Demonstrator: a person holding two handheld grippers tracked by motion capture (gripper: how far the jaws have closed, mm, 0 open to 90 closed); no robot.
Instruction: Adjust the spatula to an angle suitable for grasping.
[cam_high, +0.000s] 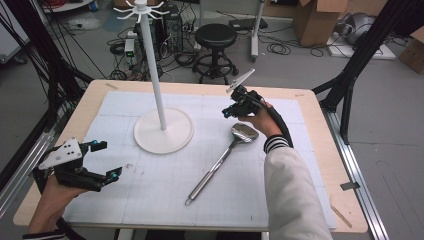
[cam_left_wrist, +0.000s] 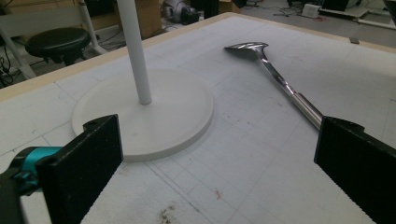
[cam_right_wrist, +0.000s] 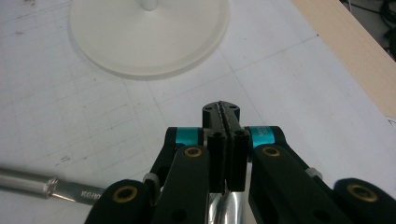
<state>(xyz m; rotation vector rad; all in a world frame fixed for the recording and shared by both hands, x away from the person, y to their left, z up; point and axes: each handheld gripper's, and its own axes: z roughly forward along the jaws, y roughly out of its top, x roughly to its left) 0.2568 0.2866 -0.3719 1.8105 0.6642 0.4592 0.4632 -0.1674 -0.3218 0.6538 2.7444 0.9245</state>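
A wooden table (cam_high: 90, 107) covered by a white gridded mat (cam_high: 150, 195) is seen from above, with a person's two hands coming in from the near edge, each holding a black two-jaw gripper.

A long metal ladle (cam_high: 220, 162) lies flat on the mat, right of the middle. Its shiny bowl (cam_high: 244, 133) points to the far right, and its handle runs back toward the near left. In the left gripper view the ladle (cam_left_wrist: 285, 88) lies beyond the right jaw, bowl at the far end.

The right gripper (cam_high: 231, 111) is held just above and beyond the ladle's bowl, on the far right of the mat, the hand (cam_high: 260, 120) behind it and a white sleeve (cam_high: 292, 195) trailing to the near edge. In its own view the right gripper (cam_right_wrist: 226, 112) has its jaws clenched flat together with nothing between them; the ladle's bowl shows just beneath them and part of the handle (cam_right_wrist: 42, 184) lies at the left.

The left gripper (cam_high: 107, 160) rests at the near left, well apart from the ladle. Its jaws stand released and wide, holding nothing.

A white stand (cam_high: 163, 131) with a round base and a tall pole sits at the far middle of the mat, just left of the ladle's bowl. Its base (cam_right_wrist: 149, 37) lies ahead of the right gripper.
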